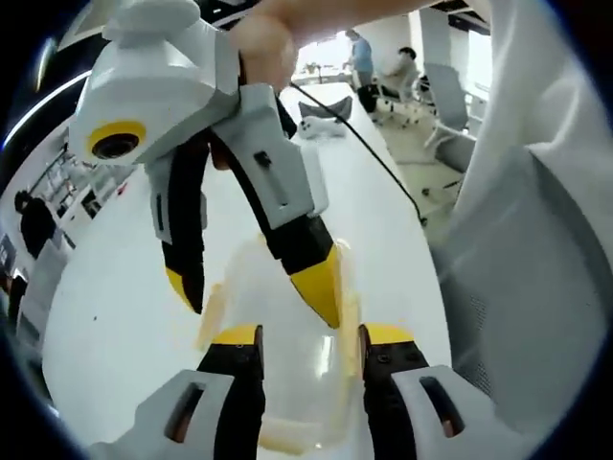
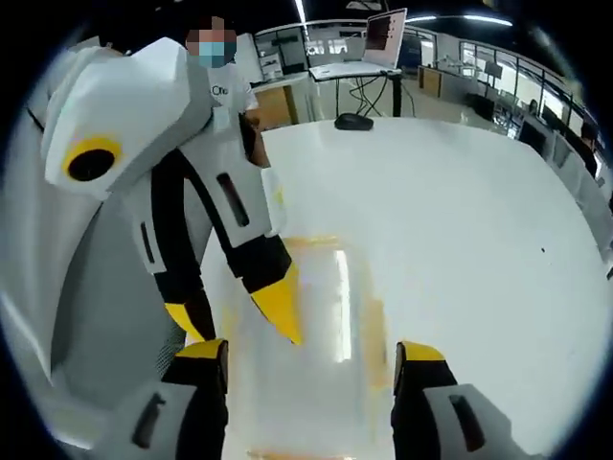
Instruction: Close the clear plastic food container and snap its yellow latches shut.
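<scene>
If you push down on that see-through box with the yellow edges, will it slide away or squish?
The clear container sits on a smooth white table, so it would probably slide if pushed sideways. It looks empty, so likely light. Its thin clear plastic may flex a little under the left tool and right tool.

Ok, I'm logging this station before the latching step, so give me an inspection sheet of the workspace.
Surface: white table, mostly bare.
Job's things: clear container with yellow trim lies between both grippers; latch state too blurred to tell.
Clutter: dark mouse-like object at the far edge; white item further down the table.
Grippers: left gripper open around the container; right gripper open, jaws either side of it.
Cables: black cable runs across the table.
Surroundings: office with desks, chairs, a laptop; people in the background.
</scene>
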Available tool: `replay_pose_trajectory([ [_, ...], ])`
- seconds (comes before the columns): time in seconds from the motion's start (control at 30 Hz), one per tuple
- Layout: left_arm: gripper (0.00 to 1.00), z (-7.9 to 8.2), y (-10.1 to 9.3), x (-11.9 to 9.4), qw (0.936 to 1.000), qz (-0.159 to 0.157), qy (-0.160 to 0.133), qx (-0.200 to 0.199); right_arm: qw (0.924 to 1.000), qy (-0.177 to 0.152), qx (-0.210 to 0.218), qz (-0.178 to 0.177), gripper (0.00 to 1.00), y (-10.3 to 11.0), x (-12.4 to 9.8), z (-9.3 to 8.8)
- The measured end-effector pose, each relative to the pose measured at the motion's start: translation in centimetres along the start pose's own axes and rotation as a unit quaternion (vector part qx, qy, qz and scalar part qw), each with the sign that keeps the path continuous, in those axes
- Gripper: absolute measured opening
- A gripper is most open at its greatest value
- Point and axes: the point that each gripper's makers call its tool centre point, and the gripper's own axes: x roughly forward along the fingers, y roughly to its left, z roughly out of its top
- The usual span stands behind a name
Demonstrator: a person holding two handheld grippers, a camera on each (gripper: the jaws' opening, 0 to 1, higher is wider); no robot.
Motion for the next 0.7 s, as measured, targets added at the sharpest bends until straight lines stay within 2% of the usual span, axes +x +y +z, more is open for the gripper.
replay_pose_trajectory([
  [0.1,0.37,0.0,-0.2,-0.1,1.0000,-0.005,-0.002,0.000,0.9999,-0.003,-0.010,-0.010,0.65,-0.5,-0.2,0.4],
  [0.2,0.37,0.0,-0.1,-0.1,1.0000,-0.008,0.003,0.005,0.9995,0.009,-0.014,-0.026,0.61,-1.2,-0.1,0.3],
  [0.3,0.37,0.0,-0.1,-0.1,0.9998,-0.015,0.010,0.005,0.9994,0.016,-0.022,-0.020,0.61,-0.8,0.0,0.3],
  [0.4,0.41,-0.2,-0.3,0.1,0.9988,-0.014,0.025,0.040,0.9980,0.039,-0.044,-0.022,0.62,-0.7,0.3,-0.4],
  [0.43,0.41,-0.5,-0.3,0.1,0.9974,-0.008,0.032,0.064,0.9990,0.030,-0.027,-0.018,0.62,-0.7,0.3,-0.1],
  [0.47,0.41,-0.5,-0.4,0.2,0.9967,-0.004,0.035,0.073,0.9991,0.036,-0.018,-0.016,0.61,-0.7,0.3,-0.2],
  [0.53,0.39,-0.3,-0.1,0.3,0.9981,0.008,0.029,0.055,0.9992,0.035,-0.013,-0.011,0.60,-0.9,0.3,-0.3],
  [0.6,0.39,-0.3,0.0,0.4,0.9977,0.014,0.032,0.059,0.9994,0.033,-0.003,0.014,0.57,-0.3,0.5,-0.4],
  [0.7,0.40,-0.3,-0.1,0.6,0.9967,0.019,0.037,0.069,0.9991,0.040,0.004,0.011,0.57,-0.6,0.6,-0.4],
])
